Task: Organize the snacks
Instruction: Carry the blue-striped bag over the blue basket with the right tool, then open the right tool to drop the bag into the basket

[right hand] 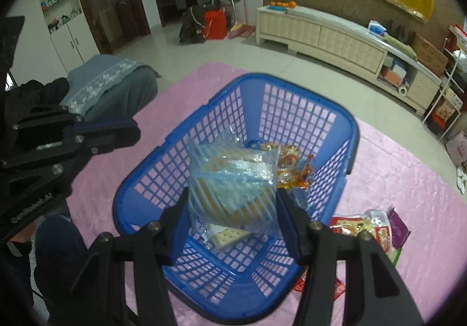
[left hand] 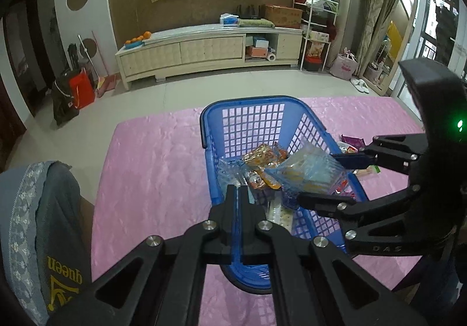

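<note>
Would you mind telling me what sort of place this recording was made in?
Most likely a home living room: a long low cream cabinet stands against the wall, a standing mirror leans nearby, and slippers lie on the tiled floor.

Tiled floor (left hand: 262, 81), long cream sideboard (left hand: 204, 49)

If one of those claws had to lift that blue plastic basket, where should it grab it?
Probably the thick, smooth rim of the blue plastic lattice basket, taken from above with one finger inside the wall and one outside. The rim stands clear along the far side, while the lattice walls look thin and the middle is crowded by the clear blue-striped cracker packet held in the right gripper.
</note>
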Tool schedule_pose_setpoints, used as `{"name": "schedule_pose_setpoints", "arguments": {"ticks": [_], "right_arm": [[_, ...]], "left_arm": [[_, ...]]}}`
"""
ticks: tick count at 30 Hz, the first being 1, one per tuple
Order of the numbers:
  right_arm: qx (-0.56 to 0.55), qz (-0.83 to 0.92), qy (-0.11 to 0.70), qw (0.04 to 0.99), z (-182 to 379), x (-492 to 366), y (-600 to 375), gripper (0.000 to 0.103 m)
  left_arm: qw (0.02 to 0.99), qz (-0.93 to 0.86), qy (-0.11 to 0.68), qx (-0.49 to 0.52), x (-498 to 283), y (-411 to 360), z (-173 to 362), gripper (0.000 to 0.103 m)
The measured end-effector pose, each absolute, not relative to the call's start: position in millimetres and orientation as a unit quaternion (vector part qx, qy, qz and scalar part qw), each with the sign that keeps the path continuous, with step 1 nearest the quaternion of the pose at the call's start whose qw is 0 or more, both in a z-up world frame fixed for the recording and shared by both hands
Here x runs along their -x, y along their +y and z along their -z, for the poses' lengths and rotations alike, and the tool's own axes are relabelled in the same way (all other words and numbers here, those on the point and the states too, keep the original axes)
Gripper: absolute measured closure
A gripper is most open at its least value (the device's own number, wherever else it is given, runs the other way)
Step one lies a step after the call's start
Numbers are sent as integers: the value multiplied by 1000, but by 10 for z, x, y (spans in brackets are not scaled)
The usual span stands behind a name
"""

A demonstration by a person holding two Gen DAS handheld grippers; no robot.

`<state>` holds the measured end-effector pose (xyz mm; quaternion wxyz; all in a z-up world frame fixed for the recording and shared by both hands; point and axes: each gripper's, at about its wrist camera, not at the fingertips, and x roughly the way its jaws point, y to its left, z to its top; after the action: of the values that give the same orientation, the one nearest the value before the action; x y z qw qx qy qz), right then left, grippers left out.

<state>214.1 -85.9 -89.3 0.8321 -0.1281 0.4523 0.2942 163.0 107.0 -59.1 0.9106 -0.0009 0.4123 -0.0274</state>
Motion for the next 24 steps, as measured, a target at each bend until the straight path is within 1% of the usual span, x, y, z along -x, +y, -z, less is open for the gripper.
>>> {"name": "schedule_pose_setpoints", "arguments": {"ticks": [9, 10, 11, 12, 13, 14, 15, 17, 19, 21, 22, 23, 24], "right_arm": [[153, -292, 467, 821, 1075, -2160, -718, 43], [151, -294, 469, 819, 1090, -2166, -712, 41], [149, -293, 472, 818, 1101, -2179, -701, 36], [145, -291, 473, 819, 1102, -2180, -712, 32], [139, -292, 470, 821, 1089, -2170, -730, 24], [136, -291, 466, 825, 1067, -2156, -752, 17], [135, -289, 460, 829, 1038, -2141, -777, 15], [139, -280, 452, 836, 983, -2112, -832, 12], [142, -267, 447, 842, 934, -2098, -907, 12], [138, -259, 445, 846, 879, -2083, -985, 12], [134, -254, 442, 850, 847, -2069, -1037, 12], [130, -251, 440, 852, 808, -2061, -1087, 11], [128, -248, 437, 855, 775, -2037, -1136, 11]], "left_arm": [[908, 24, 419, 15, -1674, 1191, 682, 102], [907, 24, 419, 16, -1670, 1195, 689, 101], [907, 24, 420, 16, -1661, 1194, 692, 97], [907, 25, 420, 17, -1646, 1192, 692, 89], [907, 26, 419, 16, -1633, 1194, 693, 83], [908, 29, 417, 16, -1614, 1185, 684, 71], [910, 34, 414, 18, -1593, 1177, 668, 63], [912, 42, 407, 23, -1568, 1167, 638, 60], [913, 46, 404, 27, -1552, 1146, 607, 55], [914, 50, 402, 27, -1528, 1098, 582, 46], [914, 53, 400, 25, -1508, 1066, 573, 44], [916, 55, 398, 22, -1491, 1026, 557, 40], [917, 56, 396, 19, -1478, 998, 545, 32]]}}
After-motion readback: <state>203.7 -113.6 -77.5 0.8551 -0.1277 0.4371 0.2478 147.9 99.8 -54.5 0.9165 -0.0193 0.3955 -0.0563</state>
